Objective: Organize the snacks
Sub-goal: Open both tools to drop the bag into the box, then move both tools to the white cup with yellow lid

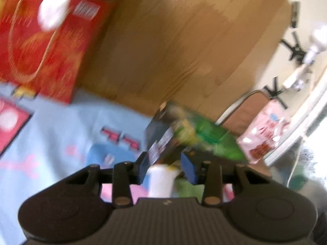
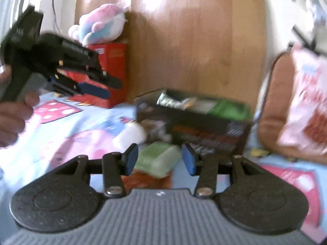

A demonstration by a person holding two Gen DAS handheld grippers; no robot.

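green snack packet [image 2: 158,159] between parted right gripper [image 2: 160,159] pads, untouched

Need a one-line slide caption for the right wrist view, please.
Right gripper open above a green packet, dark snack box ahead, left gripper raised beside it.

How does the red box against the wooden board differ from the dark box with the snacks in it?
The red box stands upright and closed, with a plush toy on top; the dark box lies low and open-topped, with green and silvery packets showing inside. The red box touches the wooden board; the dark box sits further forward. Both rest on the patterned blue cloth.
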